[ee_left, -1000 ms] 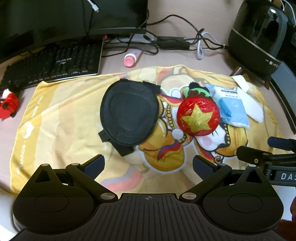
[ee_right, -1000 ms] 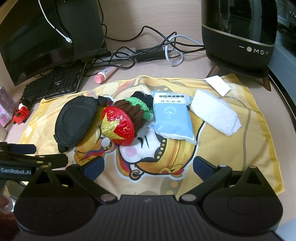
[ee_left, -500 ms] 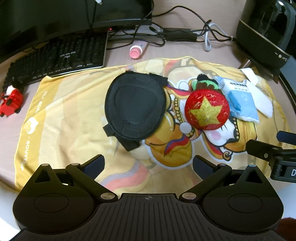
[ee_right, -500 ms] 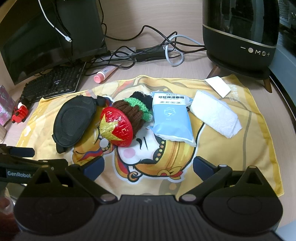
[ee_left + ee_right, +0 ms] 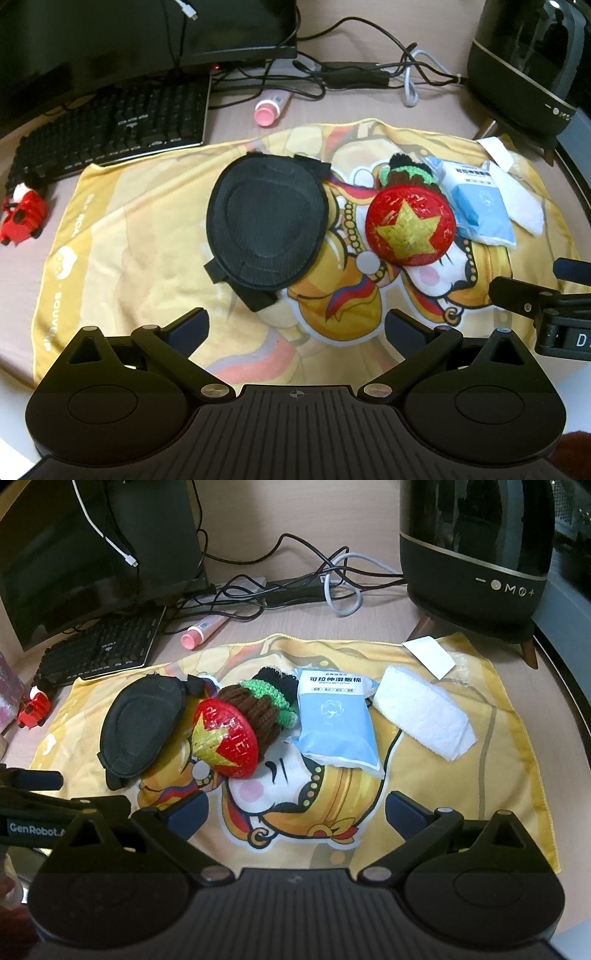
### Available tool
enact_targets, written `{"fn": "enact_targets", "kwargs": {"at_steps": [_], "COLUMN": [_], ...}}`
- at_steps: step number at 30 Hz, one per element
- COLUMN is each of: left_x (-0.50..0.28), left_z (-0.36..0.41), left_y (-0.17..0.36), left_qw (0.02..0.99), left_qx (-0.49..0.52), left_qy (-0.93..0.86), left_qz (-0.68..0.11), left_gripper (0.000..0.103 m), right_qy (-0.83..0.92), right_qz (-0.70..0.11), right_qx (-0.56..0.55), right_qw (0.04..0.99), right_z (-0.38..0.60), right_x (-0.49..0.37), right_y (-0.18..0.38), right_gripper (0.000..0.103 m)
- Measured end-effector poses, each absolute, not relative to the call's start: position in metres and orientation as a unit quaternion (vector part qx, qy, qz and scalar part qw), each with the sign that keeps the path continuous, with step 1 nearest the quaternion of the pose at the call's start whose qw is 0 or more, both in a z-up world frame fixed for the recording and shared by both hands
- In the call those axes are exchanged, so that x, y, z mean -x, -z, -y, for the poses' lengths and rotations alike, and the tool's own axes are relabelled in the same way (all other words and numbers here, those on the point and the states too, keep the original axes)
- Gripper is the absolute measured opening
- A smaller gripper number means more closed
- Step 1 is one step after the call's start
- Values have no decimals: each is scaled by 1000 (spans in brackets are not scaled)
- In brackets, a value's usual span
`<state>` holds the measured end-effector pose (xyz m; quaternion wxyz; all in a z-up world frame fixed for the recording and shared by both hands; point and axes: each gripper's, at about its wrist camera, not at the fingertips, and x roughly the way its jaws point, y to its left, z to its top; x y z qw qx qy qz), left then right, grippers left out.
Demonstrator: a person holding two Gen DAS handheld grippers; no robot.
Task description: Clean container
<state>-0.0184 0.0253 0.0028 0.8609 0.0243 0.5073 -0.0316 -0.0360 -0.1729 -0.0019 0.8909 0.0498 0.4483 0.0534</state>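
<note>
Both our grippers, left (image 5: 295,325) and right (image 5: 295,805), hover wide open and empty. The black oval case (image 5: 267,225) lies flat on the yellow cloth (image 5: 129,229), the folded white wipe (image 5: 424,716) well apart; we should grip only its edge.

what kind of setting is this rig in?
Probably a home or office computer desk: a keyboard under a monitor, tangled cables, and a printed yellow cloth as the work mat.

Lying soft and matt: printed yellow cloth (image 5: 480,775). Looking rough: black mesh-fabric case (image 5: 266,225), brown knitted yarn doll (image 5: 264,716). Shining glossy: blue plastic packet (image 5: 338,723), dark humidifier (image 5: 476,550). Showing fluffy: white folded wipe (image 5: 424,716).
</note>
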Motion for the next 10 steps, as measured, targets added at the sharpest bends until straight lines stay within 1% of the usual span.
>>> {"fn": "enact_targets", "kwargs": {"at_steps": [10], "left_x": [15], "left_z": [-27], "left_y": [-2], "left_qw": [860], "left_qx": [-25], "left_qy": [35], "left_qz": [-508], "left_gripper": [103], "right_qy": [-58], "right_qz": [-452], "right_qx": [-45], "right_qw": [889], "right_z": [173], "right_x": [33], "right_y": [3], "right_gripper": [103]}}
